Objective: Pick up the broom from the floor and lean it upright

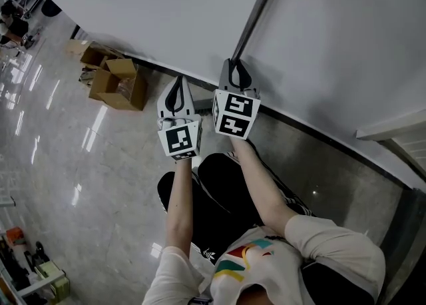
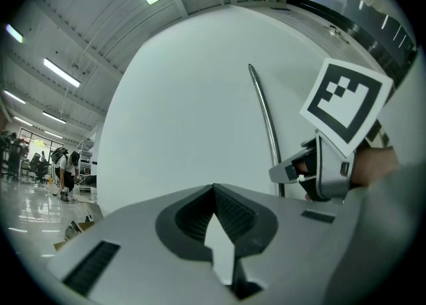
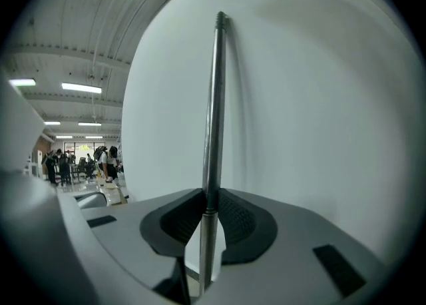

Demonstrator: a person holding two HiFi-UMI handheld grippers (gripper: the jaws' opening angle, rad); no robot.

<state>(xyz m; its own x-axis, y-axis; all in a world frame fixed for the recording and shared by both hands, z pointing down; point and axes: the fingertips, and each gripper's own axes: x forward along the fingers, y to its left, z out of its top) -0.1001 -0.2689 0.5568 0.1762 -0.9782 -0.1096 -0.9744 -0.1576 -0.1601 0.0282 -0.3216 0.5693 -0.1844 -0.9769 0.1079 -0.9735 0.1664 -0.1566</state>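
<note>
While the person stands facing a white wall point(image 1: 166, 10), the right tool point(image 1: 234, 64) is clamped on the thin metal handle of the broom point(image 1: 256, 10). The handle runs up between the tool's dark pads, nearly upright, close against the wall. In the right gripper view its top end seems to touch the wall, though that contact cannot be confirmed. The broom's head is hidden below the tools and the person's legs. The left tool point(image 1: 178, 84) hangs just beside the right one, with its jaws together and nothing between them. Open cardboard boxes point(image 1: 120, 80) sit on the shiny floor point(image 1: 80, 164) by the wall, well apart to the left.

The step in hand appears to be setting the broom to lean. Doing it well probably means letting the handle's top settle on the wall with the head planted on the floor, a little out from the wall. The right jaws should then part slowly and draw straight back, so the pads do not drag the handle sideways. The free left tool could steady the handle if it slides.
</note>
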